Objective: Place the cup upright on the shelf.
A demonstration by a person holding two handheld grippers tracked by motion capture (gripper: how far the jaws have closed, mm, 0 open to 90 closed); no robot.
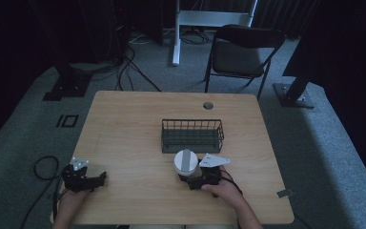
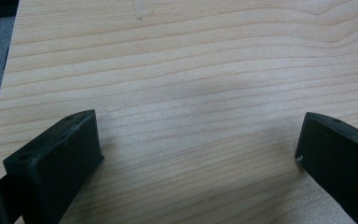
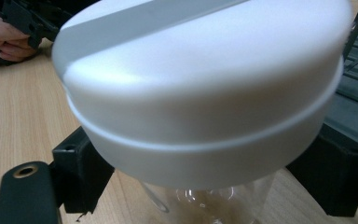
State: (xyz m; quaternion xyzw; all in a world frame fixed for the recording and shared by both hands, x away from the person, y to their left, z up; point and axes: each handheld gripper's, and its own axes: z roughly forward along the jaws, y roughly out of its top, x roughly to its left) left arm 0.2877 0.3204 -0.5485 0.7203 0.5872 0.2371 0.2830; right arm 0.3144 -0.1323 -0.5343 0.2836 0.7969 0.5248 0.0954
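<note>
At lower left of the high view, the left tongs (image 1: 94, 180) are held agape over bare bench (image 1: 124, 138). At lower centre, the upright jar (image 1: 187, 163) is clamped by the right tongs (image 1: 188, 181), just below the basket (image 1: 192, 136).

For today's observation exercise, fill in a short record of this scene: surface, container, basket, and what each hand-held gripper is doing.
surface: wooden table
container: clear jar with white lid, in front of the basket
basket: dark wire basket, mid-table, looks empty
right hand-held gripper: jaws either side of the jar, below the lid; contact unclear
left hand-held gripper: open over bare table, holding nothing
</note>
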